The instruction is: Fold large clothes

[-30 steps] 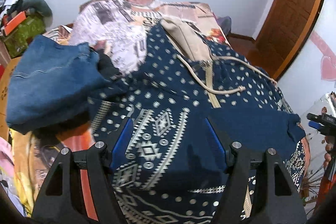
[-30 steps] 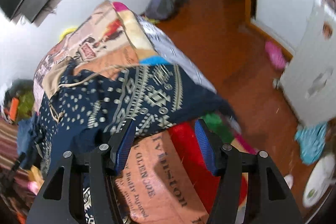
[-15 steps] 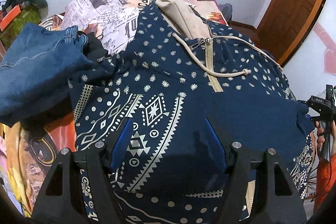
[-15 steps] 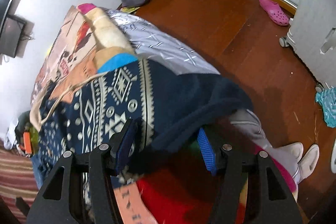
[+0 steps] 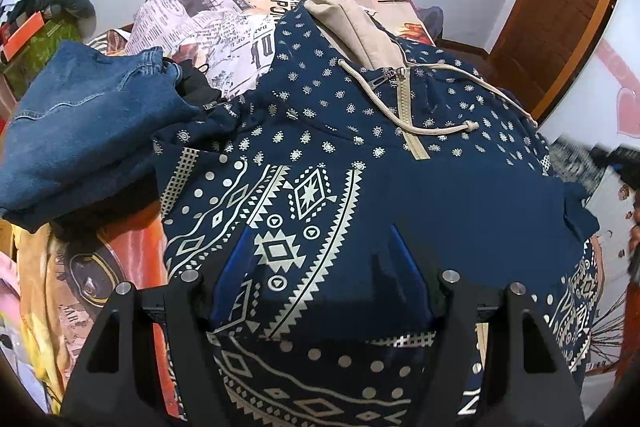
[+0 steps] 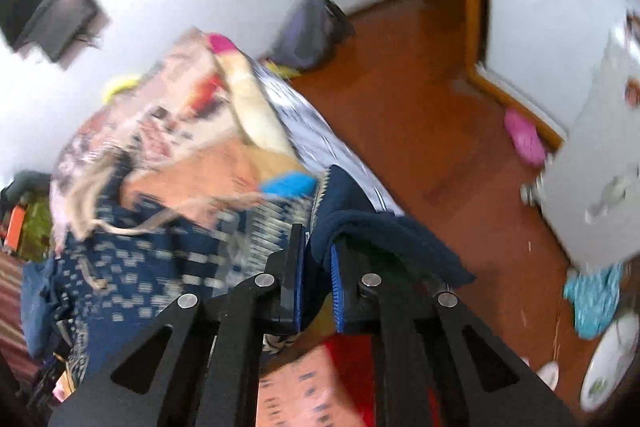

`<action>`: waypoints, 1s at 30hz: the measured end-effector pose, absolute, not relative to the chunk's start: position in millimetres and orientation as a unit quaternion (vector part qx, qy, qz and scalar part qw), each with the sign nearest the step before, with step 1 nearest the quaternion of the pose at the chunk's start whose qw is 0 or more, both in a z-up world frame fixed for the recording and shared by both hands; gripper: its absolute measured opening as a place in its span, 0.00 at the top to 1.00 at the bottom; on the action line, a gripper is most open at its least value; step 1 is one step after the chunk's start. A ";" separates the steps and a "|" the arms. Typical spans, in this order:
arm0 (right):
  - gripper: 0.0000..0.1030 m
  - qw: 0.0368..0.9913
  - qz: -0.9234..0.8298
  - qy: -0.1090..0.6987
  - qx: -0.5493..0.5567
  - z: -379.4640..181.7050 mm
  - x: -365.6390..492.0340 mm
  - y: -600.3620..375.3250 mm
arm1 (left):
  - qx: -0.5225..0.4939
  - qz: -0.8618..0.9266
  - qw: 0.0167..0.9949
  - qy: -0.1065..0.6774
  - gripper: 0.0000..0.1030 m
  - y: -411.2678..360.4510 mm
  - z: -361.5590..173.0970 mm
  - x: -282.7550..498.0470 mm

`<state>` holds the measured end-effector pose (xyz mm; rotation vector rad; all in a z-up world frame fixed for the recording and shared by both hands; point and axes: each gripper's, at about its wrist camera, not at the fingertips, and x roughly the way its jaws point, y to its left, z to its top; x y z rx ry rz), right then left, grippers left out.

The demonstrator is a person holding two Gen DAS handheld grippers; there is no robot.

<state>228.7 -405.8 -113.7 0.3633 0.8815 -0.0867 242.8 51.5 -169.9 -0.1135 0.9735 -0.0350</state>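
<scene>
A navy hoodie point(image 5: 360, 163) with white patterns, a beige hood lining and a drawstring lies spread on the bed. My left gripper point(image 5: 320, 259) hovers over its lower front. The jaws stand wide apart and open, with flat fabric lying between them. My right gripper point(image 6: 316, 263) is shut on the hoodie's point(image 6: 360, 227) plain navy edge at the bed's right side. The cloth drapes over the right finger and hangs lifted off the bed. The right wrist view is blurred by motion.
Folded blue jeans point(image 5: 88, 123) lie on the left of the bed, on a newsprint sheet point(image 5: 208, 19). A wooden door point(image 5: 560, 7) stands at the right. The right wrist view shows wooden floor point(image 6: 420, 107), a pink slipper point(image 6: 524, 139), a dark bag point(image 6: 312, 27) and a white cabinet point(image 6: 600, 167).
The right jaws closed on the hoodie's navy edge and lifted it. The left gripper kept its opening and barely moved over the hoodie.
</scene>
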 end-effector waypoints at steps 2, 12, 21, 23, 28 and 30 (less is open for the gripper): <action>0.90 0.905 -0.015 0.395 0.156 -85.6 220.3 -389.1 | -0.053 -0.017 0.884 0.464 0.34 52.2 -167.9 239.5; 0.91 0.912 0.139 0.376 0.083 -47.6 191.1 -285.7 | -0.064 -0.028 0.887 0.456 0.34 54.6 -163.3 222.5; 0.90 0.868 0.169 0.461 0.067 -104.2 186.5 -234.4 | -0.038 -0.031 0.888 0.457 0.34 56.1 -161.1 201.7; 0.90 0.870 0.161 0.461 0.068 -103.2 185.8 -236.1 | -0.033 -0.030 0.889 0.456 0.34 56.7 -160.1 197.9; 0.89 0.883 0.128 0.442 0.097 -85.4 182.6 -262.8 | -0.033 -0.027 0.891 0.452 0.34 57.0 -158.8 195.7; 0.78 0.884 0.110 0.439 0.116 -81.4 184.6 -280.2 | -0.037 -0.025 0.891 0.451 0.34 55.7 -158.1 198.3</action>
